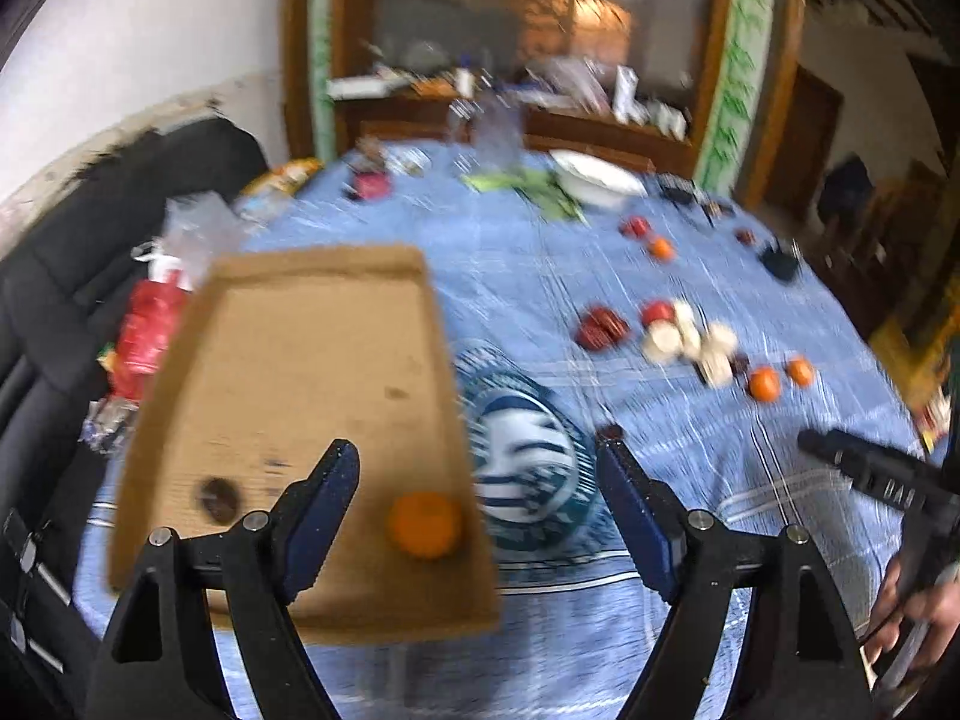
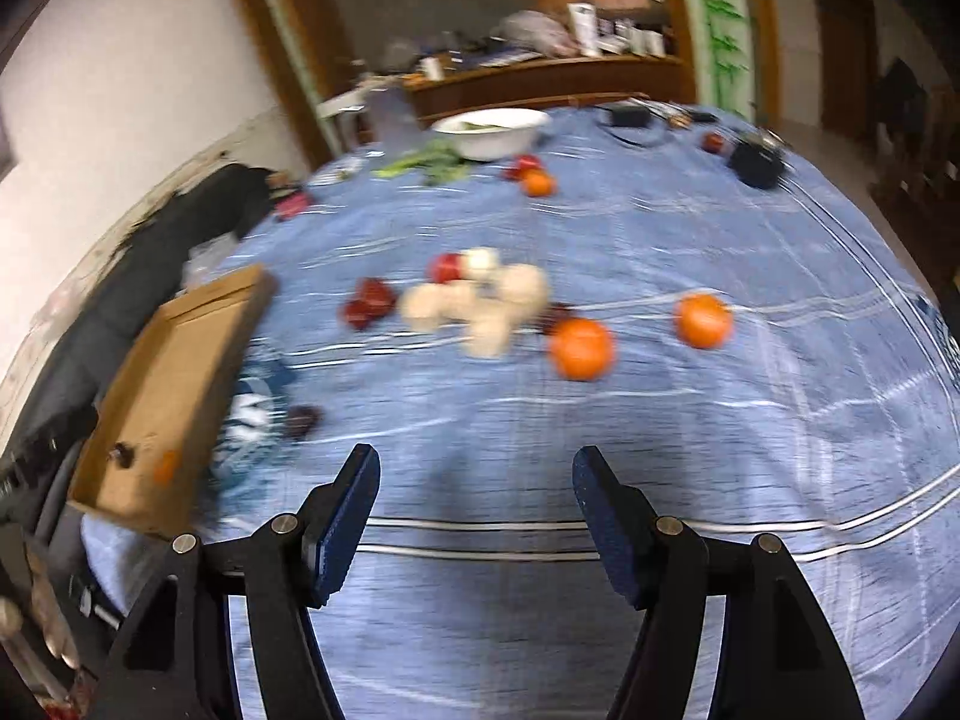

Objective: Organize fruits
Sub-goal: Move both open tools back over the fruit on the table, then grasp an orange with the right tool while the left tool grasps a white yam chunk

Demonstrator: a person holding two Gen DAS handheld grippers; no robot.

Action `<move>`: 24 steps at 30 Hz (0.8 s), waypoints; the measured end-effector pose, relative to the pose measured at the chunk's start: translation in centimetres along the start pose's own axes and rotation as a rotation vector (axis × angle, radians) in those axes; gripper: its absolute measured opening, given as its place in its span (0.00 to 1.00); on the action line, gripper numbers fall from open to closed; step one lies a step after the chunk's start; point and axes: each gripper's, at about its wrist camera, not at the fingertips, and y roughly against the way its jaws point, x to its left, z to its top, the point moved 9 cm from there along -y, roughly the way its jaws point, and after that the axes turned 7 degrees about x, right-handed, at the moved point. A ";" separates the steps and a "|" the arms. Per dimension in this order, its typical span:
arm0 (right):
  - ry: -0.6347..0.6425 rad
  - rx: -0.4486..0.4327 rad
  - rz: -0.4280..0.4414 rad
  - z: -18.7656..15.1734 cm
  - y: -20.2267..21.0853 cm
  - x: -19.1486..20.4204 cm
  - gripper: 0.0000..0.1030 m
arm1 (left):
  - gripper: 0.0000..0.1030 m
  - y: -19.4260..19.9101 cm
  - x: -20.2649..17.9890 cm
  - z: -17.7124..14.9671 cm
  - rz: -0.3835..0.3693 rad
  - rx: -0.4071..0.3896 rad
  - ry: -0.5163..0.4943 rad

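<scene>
The worktop (image 2: 600, 432), draped in a blue striped cloth, is seen beneath both grippers. A shallow cardboard tray (image 1: 312, 360) lies under and ahead of the left gripper (image 1: 480, 468); inside it one orange (image 1: 425, 523) is seen between the spread jaws, nearer the left finger, and a small dark fruit (image 1: 217, 498) sits left of that finger. A white bowl (image 2: 492, 131) stands far ahead of the right gripper (image 2: 474, 474), with green leaves inside and beside it. Ahead of the right gripper a cluster of pale round pieces (image 2: 480, 300) and red fruits (image 2: 369, 303) is spread, with two oranges (image 2: 582, 348) to its right. Both grippers are held open, nothing between the jaws being pressed.
</scene>
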 end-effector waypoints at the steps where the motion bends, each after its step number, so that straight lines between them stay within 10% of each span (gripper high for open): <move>1: -0.009 0.001 -0.005 0.0 -0.1 -0.7 0.69 | 0.78 -0.9 -0.8 -0.1 -0.009 0.017 -0.015; 12: -0.035 0.033 -0.055 3.2 -3.0 -4.2 0.69 | 0.78 -6.2 -8.1 1.1 -0.106 0.093 -0.131; 21: -0.010 0.080 -0.051 4.9 -7.1 -3.3 0.55 | 0.78 -9.1 -11.2 2.4 -0.138 0.130 -0.141; 24: 0.006 0.084 -0.034 5.1 -7.3 -3.0 0.35 | 0.78 -9.9 -12.2 2.9 -0.152 0.139 -0.143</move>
